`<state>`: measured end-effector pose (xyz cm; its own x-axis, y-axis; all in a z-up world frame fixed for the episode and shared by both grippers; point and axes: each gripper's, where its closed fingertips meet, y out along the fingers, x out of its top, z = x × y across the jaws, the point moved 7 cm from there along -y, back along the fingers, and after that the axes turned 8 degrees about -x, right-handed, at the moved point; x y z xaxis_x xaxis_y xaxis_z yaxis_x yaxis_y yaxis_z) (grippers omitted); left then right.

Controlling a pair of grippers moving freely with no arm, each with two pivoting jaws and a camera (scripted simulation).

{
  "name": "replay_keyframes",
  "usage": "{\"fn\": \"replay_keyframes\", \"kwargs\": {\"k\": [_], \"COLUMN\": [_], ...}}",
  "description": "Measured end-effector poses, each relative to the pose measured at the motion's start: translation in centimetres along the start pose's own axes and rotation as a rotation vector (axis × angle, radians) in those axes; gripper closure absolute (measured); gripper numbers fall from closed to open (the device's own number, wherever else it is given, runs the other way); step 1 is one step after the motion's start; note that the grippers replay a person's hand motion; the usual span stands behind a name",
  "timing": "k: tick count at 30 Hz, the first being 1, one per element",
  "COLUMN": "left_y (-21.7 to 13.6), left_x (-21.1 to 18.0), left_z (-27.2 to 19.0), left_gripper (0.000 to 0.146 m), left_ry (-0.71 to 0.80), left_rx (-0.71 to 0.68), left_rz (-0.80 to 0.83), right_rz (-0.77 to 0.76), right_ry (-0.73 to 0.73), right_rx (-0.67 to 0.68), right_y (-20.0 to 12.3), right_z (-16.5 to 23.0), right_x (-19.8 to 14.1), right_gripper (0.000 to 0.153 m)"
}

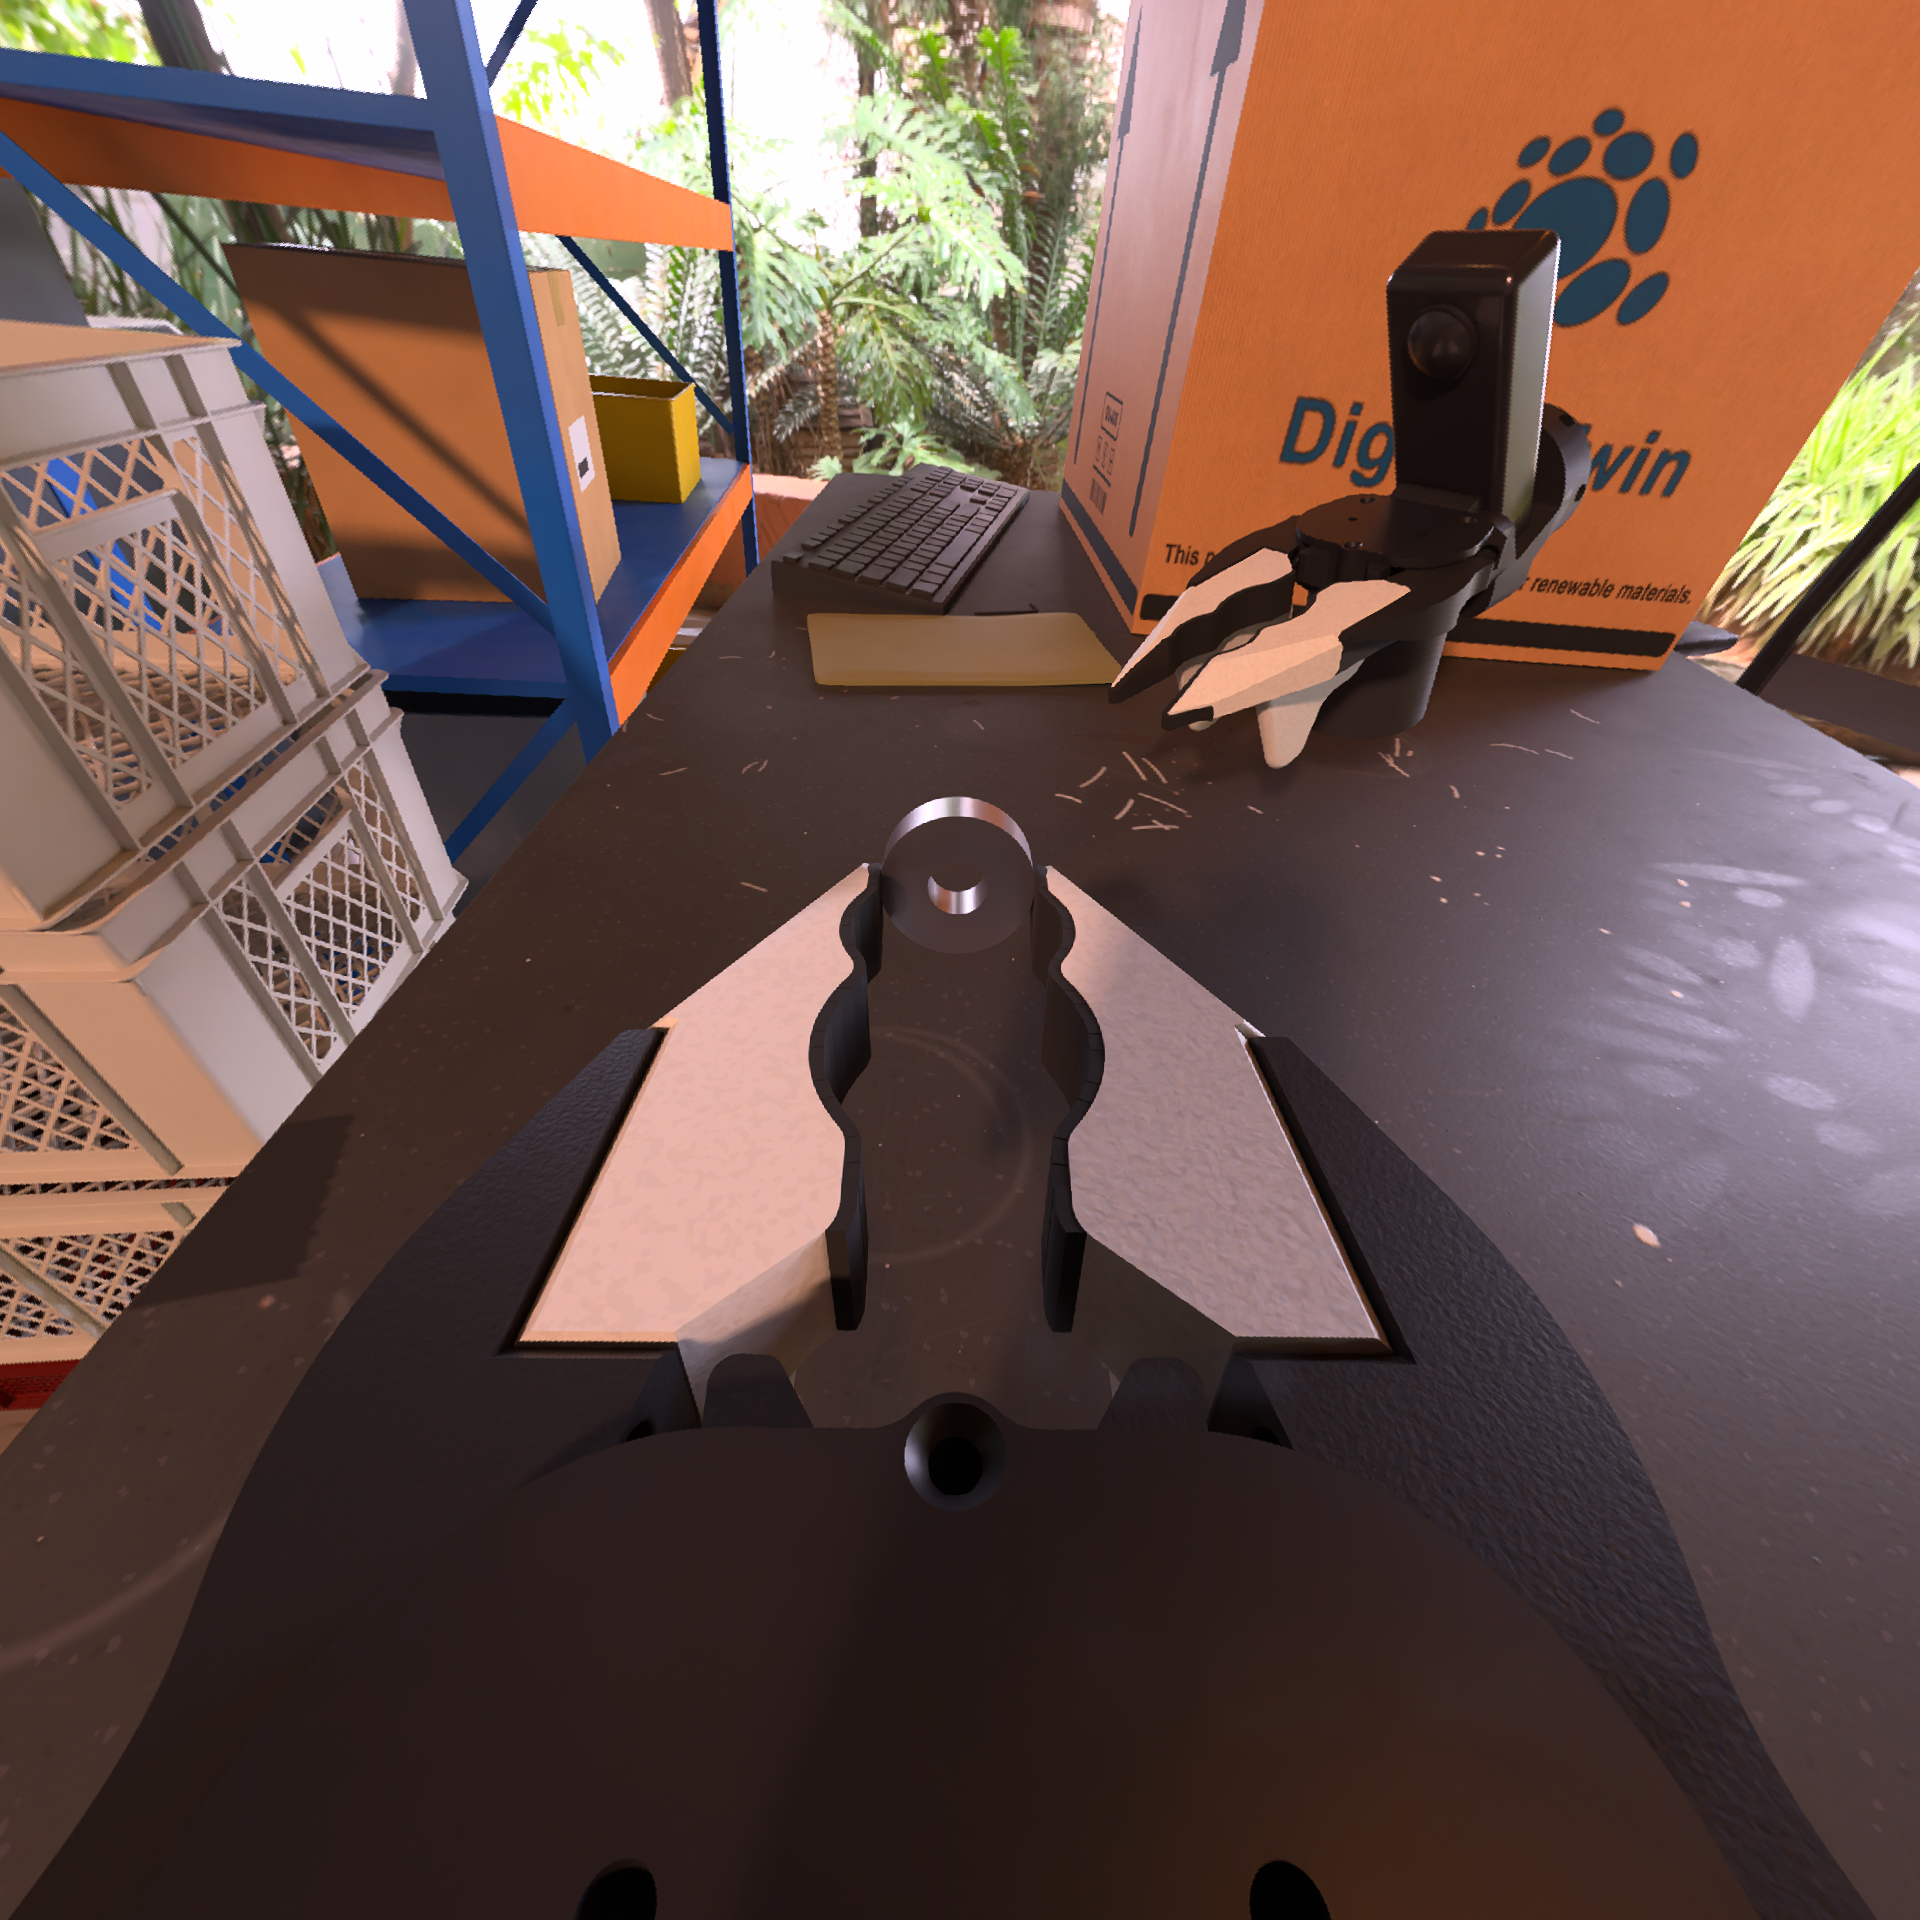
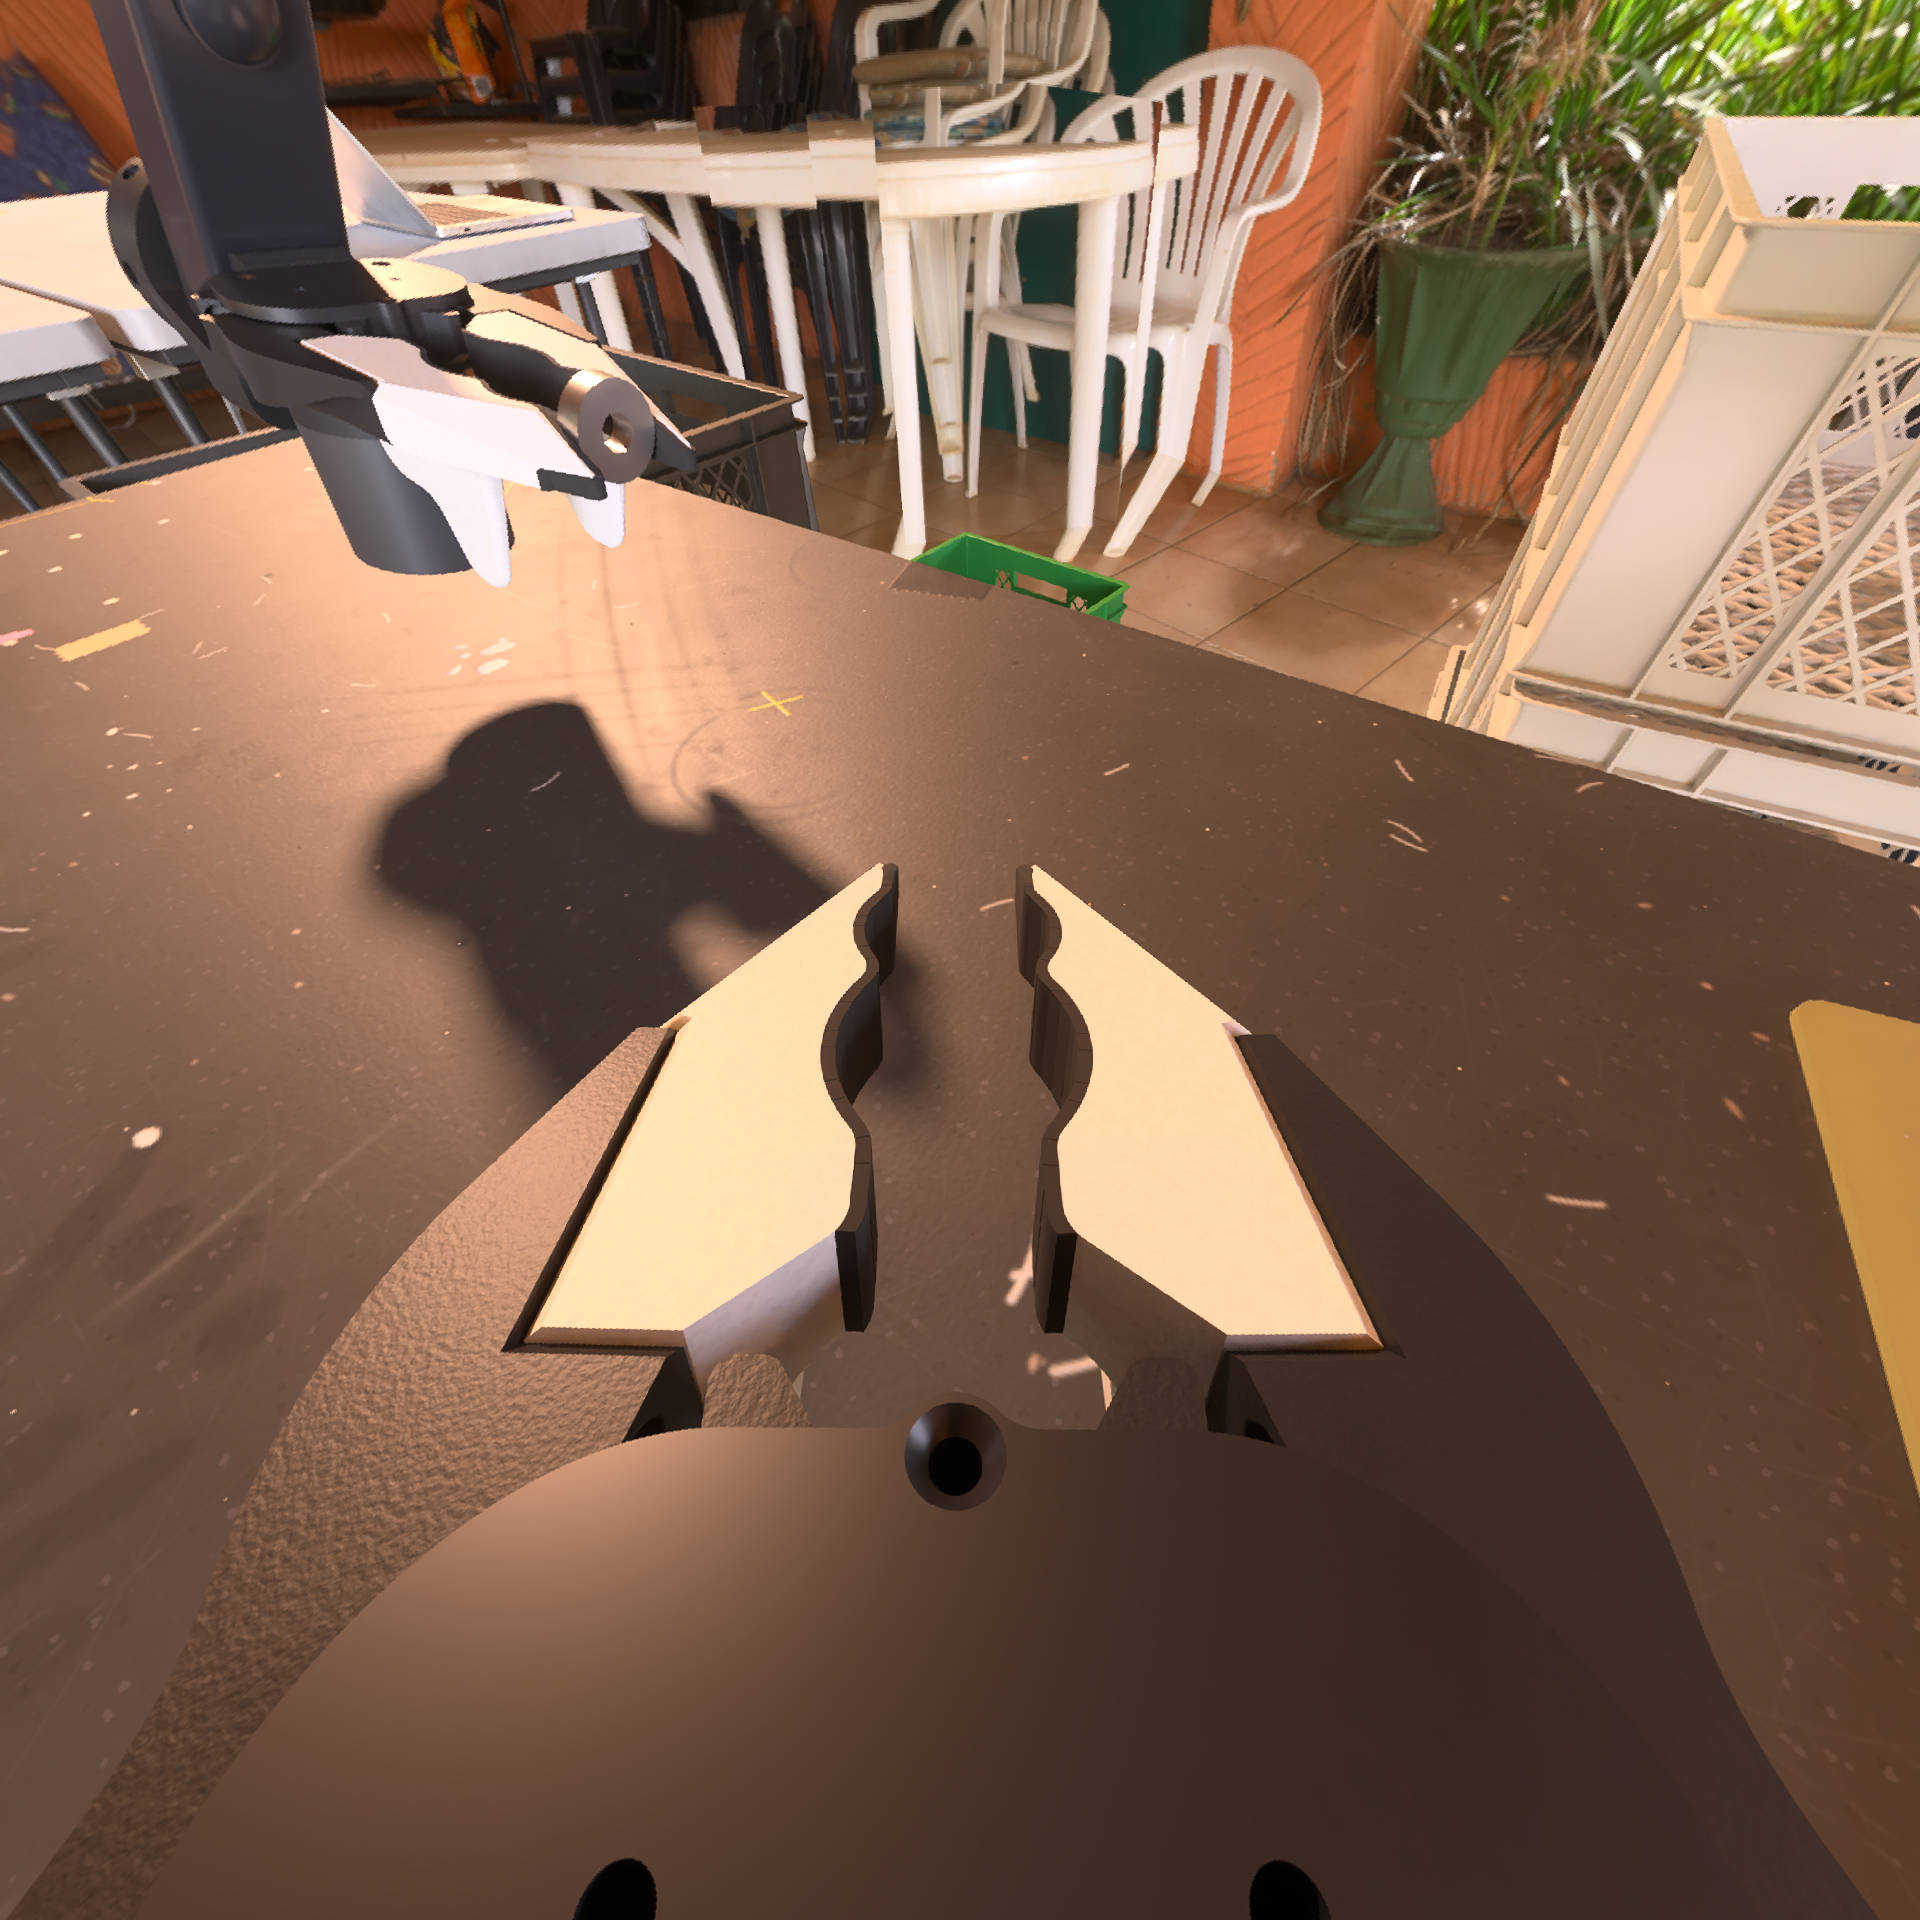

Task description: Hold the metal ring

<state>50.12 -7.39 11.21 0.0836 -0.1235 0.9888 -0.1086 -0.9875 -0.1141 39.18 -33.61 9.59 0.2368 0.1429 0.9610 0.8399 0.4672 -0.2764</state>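
Observation:
A thick metal ring (image 1: 958,886) with a small centre hole sits between the tips of my left gripper (image 1: 958,883), which is shut on it and holds it above the dark table (image 1: 1558,1039). In the right wrist view the left gripper (image 2: 613,436) hangs at the upper left with the ring (image 2: 615,428) at its tips, its shadow on the table below. My right gripper (image 2: 956,883) is open and empty, low over the table. In the left wrist view the right gripper (image 1: 1195,686) shows far right, in front of the orange box.
A large orange cardboard box (image 1: 1351,260), a black keyboard (image 1: 904,535) and a yellow pad (image 1: 961,649) lie at the table's far end. White crates (image 1: 156,727) and a blue-orange shelf rack (image 1: 499,416) stand to the left. White crates (image 2: 1745,468) stand right.

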Motion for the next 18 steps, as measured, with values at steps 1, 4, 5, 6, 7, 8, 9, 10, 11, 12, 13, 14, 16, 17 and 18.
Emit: {"fn": "replay_keyframes", "kwargs": {"k": [1, 4, 5, 6, 7, 8, 9, 10, 11, 12, 13, 14, 16, 17, 18], "left_y": [0.01, 0.02, 0.02, 0.03, 0.04, 0.05, 0.06, 0.07, 0.08, 0.10, 0.10, 0.10, 0.10, 0.11, 0.11], "left_x": [0.00, -0.02, -0.02, -0.02, -0.03, -0.03, -0.03, -0.04, -0.04, -0.05, -0.05, -0.05, -0.06, -0.06, -0.07], "left_z": [0.00, 0.00, 0.00, -0.01, -0.01, -0.01, -0.01, -0.02, -0.03, -0.03, -0.03, -0.03, -0.04, -0.04, -0.05], "left_gripper": [0.118, 0.118, 0.118, 0.118, 0.118, 0.118, 0.118, 0.118, 0.118, 0.118, 0.118, 0.118, 0.118, 0.118, 0.118], "left_ry": [0.001, 0.000, 0.000, 0.000, 0.001, 0.001, 0.002, 0.002, 0.002, 0.003, 0.003, 0.003, 0.004, 0.004, 0.005], "left_rx": [0.000, -0.002, -0.002, -0.002, -0.002, -0.003, -0.003, -0.003, -0.003, -0.004, -0.004, -0.003, -0.003, -0.003, -0.003], "left_rz": [0.001, 0.002, 0.002, 0.002, 0.003, 0.004, 0.005, 0.005, 0.006, 0.007, 0.008, 0.008, 0.008, 0.009, 0.009], "right_rz": [0.000, 0.001, 0.002, 0.003, 0.005, 0.007, 0.007, 0.007, 0.007, 0.006, 0.006, 0.007, 0.008, 0.009, 0.009], "right_ry": [0.001, 0.001, 0.000, 0.000, -0.001, -0.001, -0.001, -0.001, 0.000, 0.000, 0.000, 0.000, -0.002, -0.004, -0.006], "right_rx": [0.000, 0.003, 0.003, 0.004, 0.006, 0.007, 0.007, 0.008, 0.008, 0.009, 0.009, 0.010, 0.011, 0.011, 0.011], "right_y": [0.00, 0.01, 0.01, 0.02, 0.04, 0.05, 0.06, 0.06, 0.05, 0.05, 0.05, 0.05, 0.06, 0.07, 0.07], "right_z": [0.00, 0.01, 0.02, 0.03, 0.05, 0.05, 0.05, 0.05, 0.05, 0.05, 0.05, 0.06, 0.09, 0.11, 0.13], "right_x": [0.00, -0.01, -0.01, -0.02, -0.03, -0.04, -0.04, -0.04, -0.04, -0.04, -0.04, -0.04, -0.05, -0.06, -0.06], "right_gripper": [0.130, 0.130, 0.130, 0.130, 0.130, 0.130, 0.130, 0.130, 0.130, 0.130, 0.130, 0.130, 0.130, 0.130, 0.130]}}
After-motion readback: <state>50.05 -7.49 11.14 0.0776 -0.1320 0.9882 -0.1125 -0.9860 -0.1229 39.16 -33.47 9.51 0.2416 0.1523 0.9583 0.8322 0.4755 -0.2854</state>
